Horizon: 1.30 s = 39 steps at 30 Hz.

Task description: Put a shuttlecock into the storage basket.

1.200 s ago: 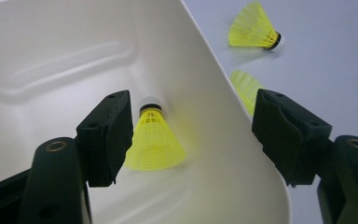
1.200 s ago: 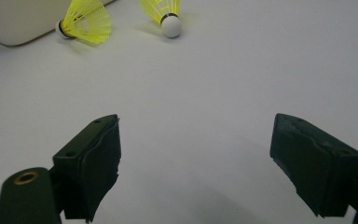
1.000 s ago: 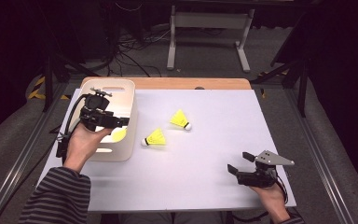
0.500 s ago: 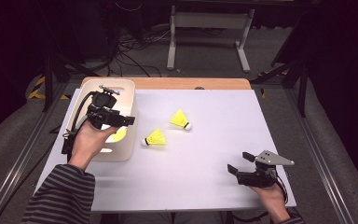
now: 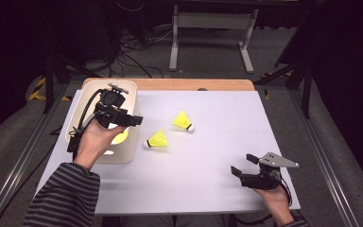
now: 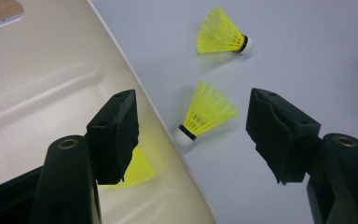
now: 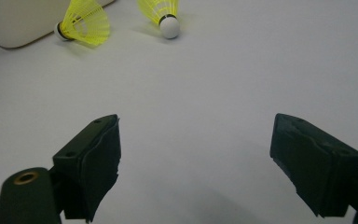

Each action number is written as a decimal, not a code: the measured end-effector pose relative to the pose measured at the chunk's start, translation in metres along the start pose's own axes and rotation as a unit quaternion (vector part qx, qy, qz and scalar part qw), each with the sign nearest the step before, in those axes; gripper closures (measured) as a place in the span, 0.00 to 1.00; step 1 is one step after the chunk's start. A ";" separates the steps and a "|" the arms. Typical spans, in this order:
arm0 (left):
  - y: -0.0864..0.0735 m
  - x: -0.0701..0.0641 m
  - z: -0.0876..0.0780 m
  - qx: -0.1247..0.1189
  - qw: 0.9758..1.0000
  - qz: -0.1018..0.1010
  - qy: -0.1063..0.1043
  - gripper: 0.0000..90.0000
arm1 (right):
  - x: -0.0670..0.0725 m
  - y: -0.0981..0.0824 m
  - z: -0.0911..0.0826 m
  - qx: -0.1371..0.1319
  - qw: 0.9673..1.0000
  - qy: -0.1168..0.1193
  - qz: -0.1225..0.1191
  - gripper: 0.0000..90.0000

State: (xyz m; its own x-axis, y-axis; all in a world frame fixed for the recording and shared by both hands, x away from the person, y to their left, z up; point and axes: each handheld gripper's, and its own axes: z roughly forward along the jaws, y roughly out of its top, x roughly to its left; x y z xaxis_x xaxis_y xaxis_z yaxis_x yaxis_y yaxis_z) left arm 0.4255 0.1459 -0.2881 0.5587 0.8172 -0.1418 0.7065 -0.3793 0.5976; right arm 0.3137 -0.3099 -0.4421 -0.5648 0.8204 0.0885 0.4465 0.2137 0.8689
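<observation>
A yellow shuttlecock (image 6: 133,173) lies inside the cream tray (image 6: 46,93), just below and behind the left gripper (image 6: 193,133)'s tray-side finger (image 6: 114,135). The jaws stand wide apart with nothing pressed between them, straddling the tray's rim. A second shuttlecock (image 6: 205,114) lies on the table (image 5: 217,156) just beside the tray, a third (image 6: 221,35) farther out. The right gripper (image 7: 196,163) rests well apart, jaws spread and empty.

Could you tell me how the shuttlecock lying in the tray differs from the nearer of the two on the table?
The shuttlecock in the tray lies inside the cream tray, half hidden behind a jaw of the left gripper. The nearer table shuttlecock lies in plain sight on the grey table, just outside the tray's rim, its white cork showing. Both are yellow.
</observation>
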 end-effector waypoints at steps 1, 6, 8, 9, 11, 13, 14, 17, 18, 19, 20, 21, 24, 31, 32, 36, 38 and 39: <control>0.001 -0.001 0.000 0.001 1.000 0.001 -0.001 0.39 | 0.000 0.000 0.000 -0.001 1.000 -0.001 0.001 0.19; 0.003 -0.005 0.001 0.000 1.000 0.008 0.000 0.39 | 0.000 0.000 0.000 0.000 1.000 0.000 0.000 0.19; 0.004 -0.007 0.001 0.000 1.000 0.008 -0.003 0.39 | 0.001 0.000 0.000 -0.001 1.000 0.000 -0.002 0.19; 0.004 -0.008 0.002 0.002 1.000 0.010 -0.005 0.39 | 0.000 0.000 0.000 -0.001 1.000 0.001 -0.001 0.19; 0.005 -0.010 0.002 0.003 1.000 0.012 -0.005 0.39 | 0.000 0.000 0.000 -0.001 1.000 0.000 0.001 0.19; 0.006 -0.013 0.002 0.002 1.000 0.014 -0.006 0.39 | 0.000 0.000 0.000 -0.002 1.000 -0.001 0.001 0.19; 0.007 -0.014 0.002 0.000 1.000 0.015 -0.008 0.39 | 0.000 0.000 -0.001 -0.003 1.000 -0.001 0.002 0.19; 0.007 -0.018 0.003 -0.001 1.000 0.018 -0.010 0.39 | 0.000 0.000 0.000 -0.001 1.000 0.001 0.002 0.19; 0.008 -0.019 0.004 -0.001 1.000 0.019 -0.012 0.39 | 0.000 0.000 0.000 0.000 1.000 0.001 0.000 0.19; 0.008 -0.021 0.004 0.000 1.000 0.022 -0.013 0.39 | 0.000 0.000 0.000 -0.001 1.000 0.002 0.000 0.19; 0.008 -0.023 0.005 0.000 1.000 0.021 -0.013 0.39 | 0.000 0.000 0.000 -0.002 1.000 0.000 0.000 0.19; 0.009 -0.025 0.006 0.000 1.000 0.026 -0.013 0.39 | 0.000 0.000 0.000 -0.003 1.000 0.000 0.001 0.19; 0.009 -0.030 0.009 0.007 0.999 0.032 -0.011 0.39 | 0.000 0.000 0.000 -0.002 1.000 0.001 0.002 0.19; 0.012 -0.040 0.017 0.016 0.999 0.044 -0.010 0.39 | 0.000 0.000 -0.003 -0.006 1.000 0.003 0.000 0.19; 0.012 -0.041 0.018 0.018 0.999 0.046 -0.009 0.39 | 0.000 0.000 -0.002 -0.006 1.000 0.003 0.000 0.19; 0.014 -0.046 0.022 0.019 0.999 0.046 -0.013 0.39 | 0.001 0.000 -0.002 -0.005 1.000 0.005 -0.002 0.19; 0.014 -0.049 0.023 0.019 0.999 0.048 -0.012 0.39 | 0.001 0.000 -0.002 -0.006 1.000 0.005 -0.001 0.19; 0.013 -0.051 0.024 0.018 0.999 0.049 -0.012 0.39 | 0.001 0.000 -0.002 -0.006 1.000 0.005 -0.001 0.19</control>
State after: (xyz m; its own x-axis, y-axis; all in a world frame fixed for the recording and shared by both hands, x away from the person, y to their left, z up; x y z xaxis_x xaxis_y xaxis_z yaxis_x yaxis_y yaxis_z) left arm 0.4171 0.0891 -0.2919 0.6364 0.7645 -0.1026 0.6624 -0.4735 0.5806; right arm 0.3114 -0.3107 -0.4412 -0.5731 0.8144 0.0909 0.4371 0.2101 0.8745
